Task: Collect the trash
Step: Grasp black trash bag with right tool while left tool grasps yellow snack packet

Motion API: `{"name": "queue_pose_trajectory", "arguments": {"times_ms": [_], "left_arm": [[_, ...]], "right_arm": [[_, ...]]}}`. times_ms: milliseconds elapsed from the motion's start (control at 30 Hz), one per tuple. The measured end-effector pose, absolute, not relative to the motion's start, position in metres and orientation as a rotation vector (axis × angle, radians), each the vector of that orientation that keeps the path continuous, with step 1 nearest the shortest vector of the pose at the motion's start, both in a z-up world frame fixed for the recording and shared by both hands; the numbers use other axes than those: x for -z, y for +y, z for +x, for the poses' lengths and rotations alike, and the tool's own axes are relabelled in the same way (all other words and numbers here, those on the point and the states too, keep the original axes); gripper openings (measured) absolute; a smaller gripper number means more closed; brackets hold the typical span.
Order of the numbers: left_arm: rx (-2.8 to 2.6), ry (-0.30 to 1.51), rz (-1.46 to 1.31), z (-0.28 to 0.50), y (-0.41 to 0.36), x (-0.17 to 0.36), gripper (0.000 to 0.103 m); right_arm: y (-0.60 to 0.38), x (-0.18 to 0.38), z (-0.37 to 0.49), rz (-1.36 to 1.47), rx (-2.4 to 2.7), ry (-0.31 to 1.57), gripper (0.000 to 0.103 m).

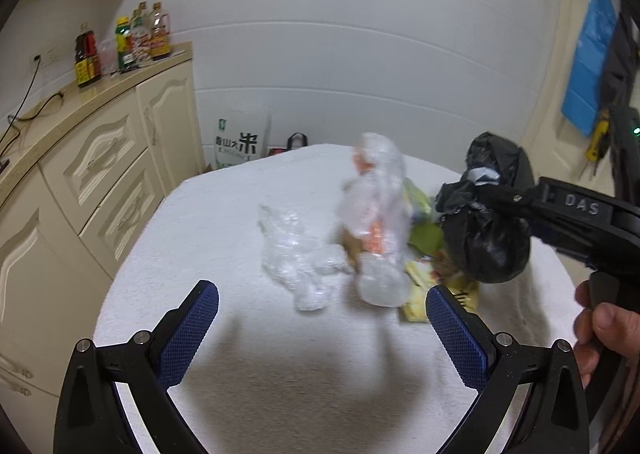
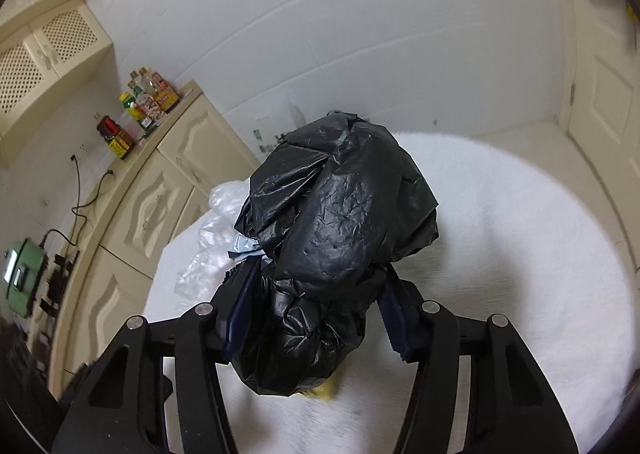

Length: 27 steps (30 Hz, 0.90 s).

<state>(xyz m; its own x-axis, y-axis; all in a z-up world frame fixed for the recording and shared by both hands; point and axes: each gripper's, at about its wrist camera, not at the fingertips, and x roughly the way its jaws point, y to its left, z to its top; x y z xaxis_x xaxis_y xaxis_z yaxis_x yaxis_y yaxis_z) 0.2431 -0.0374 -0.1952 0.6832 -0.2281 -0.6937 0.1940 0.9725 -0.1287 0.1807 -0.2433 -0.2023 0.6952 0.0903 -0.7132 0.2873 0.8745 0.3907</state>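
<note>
Nearest, at the bottom of the left wrist view: left gripper [image 1: 322,318] with blue pads spread wide apart, nothing between them, hovering over the bare front part of the white cloth-covered table [image 1: 240,382]

Just beyond, mid-frame: loose trash not yet gathered, so most of the task judged as left to do
- crumpled clear plastic wrap [image 1: 294,254] lying flat on the cloth, long axis running from upper left down toward the lower centre of the frame
- clear plastic bottle [image 1: 374,222] blurred, roughly upright or leaning, long axis near vertical in the frame, orange label showing; standing or lying not certain
- yellow and green wrappers [image 1: 420,250] heaped right of the bottle, partly under the bag

Right of centre: black trash bag [image 2: 336,238] bunched into a lump, clamped by the right gripper [image 2: 316,314], pads pressing into its crumpled lower part in the right wrist view; bag bulging upward in that frame, long axis along the fingers, away from the camera; a yellow scrap peeking out beneath at lower centre

Bag mouth not visibly opened; nothing seen going in yet

Far upper left: cream cabinet [image 1: 120,158] with sauce bottles [image 1: 132,42] on top, well apart from the table; rice sack [image 1: 238,144] against the wall behind
</note>
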Motion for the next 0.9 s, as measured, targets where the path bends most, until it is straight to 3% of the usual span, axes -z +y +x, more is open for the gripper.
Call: {"name": "queue_pose_trajectory", "arguments": {"times_ms": [333,533,667,733,767,900], "left_arm": [[0.351,0.879,-0.032,0.256,-0.095,0.215,0.102],[0.305,0.964,-0.041,0.305,-0.140,0.241,0.102],[0.292,0.981,-0.051,0.331,-0.153,0.255,0.094],[0.323,0.968,-0.091,0.338,-0.152,0.254,0.080],[0.336,0.966,-0.106,0.343,-0.149,0.253,0.066],[0.370,0.967,-0.127,0.346,-0.134,0.256,0.063]], "right_arm": [[-0.281,0.194,0.128,0.479,0.206,0.777,0.057],[-0.295,0.197,0.112,0.500,0.214,0.773,0.057],[-0.295,0.196,0.104,0.495,0.212,0.771,0.057],[-0.295,0.196,0.101,0.498,0.207,0.769,0.057],[-0.295,0.196,0.099,0.495,0.205,0.769,0.057],[-0.293,0.195,0.093,0.498,0.199,0.766,0.057]]}}
